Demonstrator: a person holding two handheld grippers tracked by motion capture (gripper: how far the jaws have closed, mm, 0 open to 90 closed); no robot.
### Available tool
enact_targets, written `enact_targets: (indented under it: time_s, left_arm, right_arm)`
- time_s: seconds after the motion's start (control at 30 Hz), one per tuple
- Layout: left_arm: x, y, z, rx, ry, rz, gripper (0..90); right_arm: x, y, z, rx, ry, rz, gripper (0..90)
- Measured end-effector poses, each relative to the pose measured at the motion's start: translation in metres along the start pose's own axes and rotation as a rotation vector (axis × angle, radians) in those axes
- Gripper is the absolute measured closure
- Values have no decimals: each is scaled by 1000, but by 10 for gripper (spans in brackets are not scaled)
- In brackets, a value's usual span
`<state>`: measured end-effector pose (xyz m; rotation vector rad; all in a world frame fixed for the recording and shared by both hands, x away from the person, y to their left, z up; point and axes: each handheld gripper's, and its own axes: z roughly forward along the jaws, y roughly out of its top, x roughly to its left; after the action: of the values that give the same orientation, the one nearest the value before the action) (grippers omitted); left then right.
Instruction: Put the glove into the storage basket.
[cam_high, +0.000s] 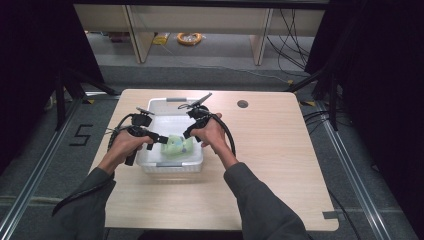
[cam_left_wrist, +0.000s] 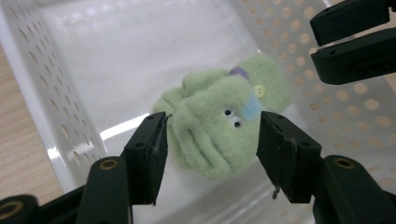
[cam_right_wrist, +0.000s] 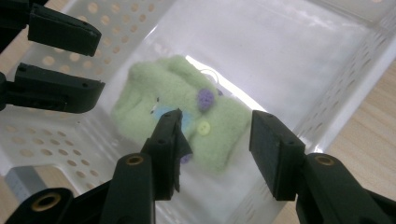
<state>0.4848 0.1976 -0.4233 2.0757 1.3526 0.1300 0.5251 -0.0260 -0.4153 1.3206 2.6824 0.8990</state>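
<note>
A folded light-green fleece cloth (cam_high: 179, 145) (cam_left_wrist: 219, 123) (cam_right_wrist: 182, 112) with small buttons and a blue patch lies on the floor of a white perforated basket (cam_high: 172, 164). My left gripper (cam_high: 159, 139) (cam_left_wrist: 210, 144) hovers over the basket's left side, jaws open, the cloth seen below the gap and untouched. My right gripper (cam_high: 189, 131) (cam_right_wrist: 217, 142) hangs over the basket's right side, also open with nothing pinched. Each gripper view shows the other gripper's jaws at a top corner.
The basket (cam_left_wrist: 56, 107) (cam_right_wrist: 327, 93) sits left of centre on a light wooden table (cam_high: 270, 150). A round cable hole (cam_high: 242, 104) lies at the table's far side. Bare tabletop stretches to the right and front. Dark frames and cables surround the table.
</note>
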Motion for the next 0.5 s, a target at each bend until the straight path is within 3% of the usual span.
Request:
enact_targets:
  time_s: [0.17, 0.5]
  left_arm:
    - [-5, -4, -9, -41, -16, -2, 368]
    - [-29, -15, -24, -116, -59, 20, 262]
  right_arm:
    - [0, -5, -13, -28, 13, 2, 497]
    - [0, -24, -43, -82, 51, -19, 410]
